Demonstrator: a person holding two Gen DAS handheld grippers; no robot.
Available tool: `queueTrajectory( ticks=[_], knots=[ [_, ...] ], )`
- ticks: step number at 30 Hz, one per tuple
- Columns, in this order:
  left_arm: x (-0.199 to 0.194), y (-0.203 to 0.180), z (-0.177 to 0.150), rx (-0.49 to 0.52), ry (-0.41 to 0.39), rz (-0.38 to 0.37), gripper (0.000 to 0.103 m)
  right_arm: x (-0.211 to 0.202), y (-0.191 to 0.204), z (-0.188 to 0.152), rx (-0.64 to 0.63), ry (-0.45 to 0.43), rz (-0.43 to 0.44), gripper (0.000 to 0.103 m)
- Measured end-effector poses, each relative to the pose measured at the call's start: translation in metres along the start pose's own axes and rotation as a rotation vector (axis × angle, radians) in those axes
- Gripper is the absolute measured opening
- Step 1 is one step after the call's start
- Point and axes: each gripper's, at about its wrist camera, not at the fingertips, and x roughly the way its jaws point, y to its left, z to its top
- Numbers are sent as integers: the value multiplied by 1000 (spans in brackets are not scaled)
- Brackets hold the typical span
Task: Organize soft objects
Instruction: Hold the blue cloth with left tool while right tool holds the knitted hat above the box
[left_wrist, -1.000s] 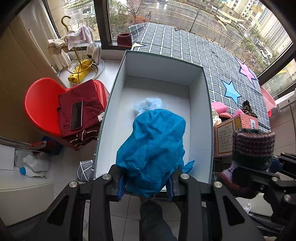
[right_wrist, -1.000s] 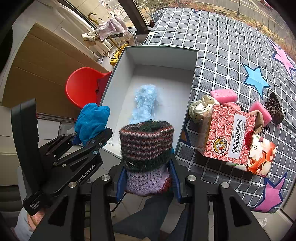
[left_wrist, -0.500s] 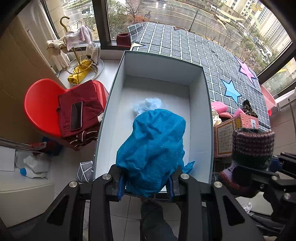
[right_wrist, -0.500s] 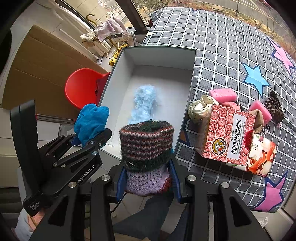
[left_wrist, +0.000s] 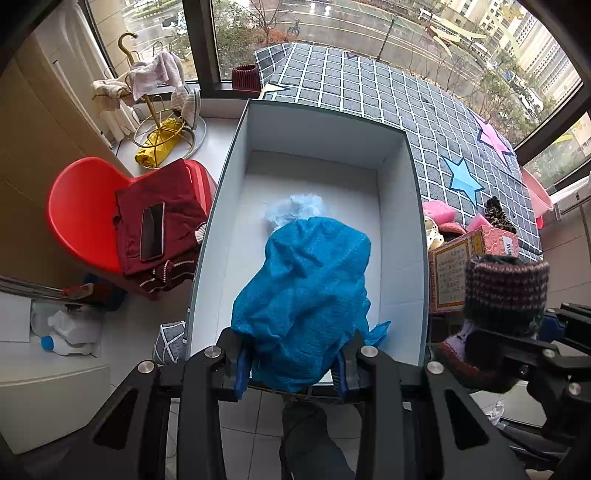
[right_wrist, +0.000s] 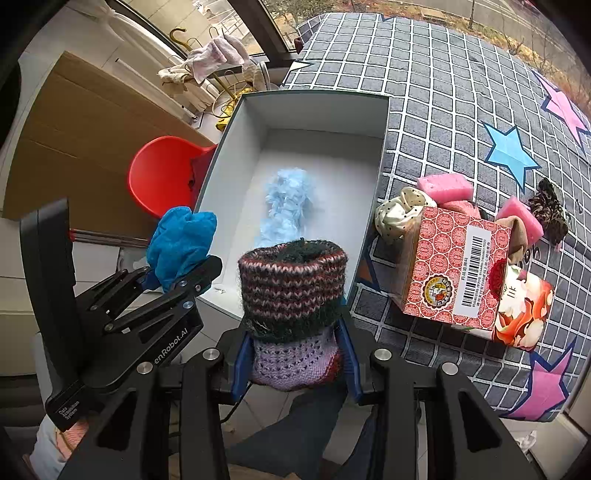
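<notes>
- My left gripper (left_wrist: 291, 363) is closed on a crumpled bright blue cloth (left_wrist: 303, 295); the cloth bulges up between the blue-padded fingers and hangs over the near end of the open white cardboard box (left_wrist: 417, 221).
- From the right wrist view I see that same blue cloth (right_wrist: 181, 242) and the left gripper (right_wrist: 177, 275) sitting just outside the box's near left corner.
- My right gripper (right_wrist: 295, 354) is clamped on a knitted sock with a dark red and green striped cuff and a lilac foot (right_wrist: 293, 295); the cuff stands upright above the fingers, at the near rim of the white box (right_wrist: 380, 147).
- In the left wrist view the knitted sock (left_wrist: 504, 291) shows at the right, beside the box's right wall.
- Inside the box lies a fluffy pale blue piece (right_wrist: 286, 206), stretched along the middle of the floor; from the left wrist only its far tip (left_wrist: 295, 210) shows past the blue cloth.
- The box rests on a grey checked blanket with blue and pink stars (right_wrist: 461, 92).
- On the blanket, right of the box, stands a red patterned carton with a barcode (right_wrist: 454, 273), with pink sponges (right_wrist: 445, 184), a cream dotted cloth (right_wrist: 399, 210) and a leopard-print scrunchie (right_wrist: 550, 214) around it.
- To the left of the box, a red plastic chair (left_wrist: 77, 210) holds folded dark red clothes (left_wrist: 177, 206) with a phone (left_wrist: 152, 231) on top.
</notes>
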Motion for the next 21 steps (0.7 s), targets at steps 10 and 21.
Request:
queueTrajectory(
  ticks=[10,21],
  knots=[
    [0,0,0,-1,1,0,37,0,-1,0,1,2,0,42],
    [4,1,1,6,6,3,38,0,-3,1,8,3,2,42]
  ],
)
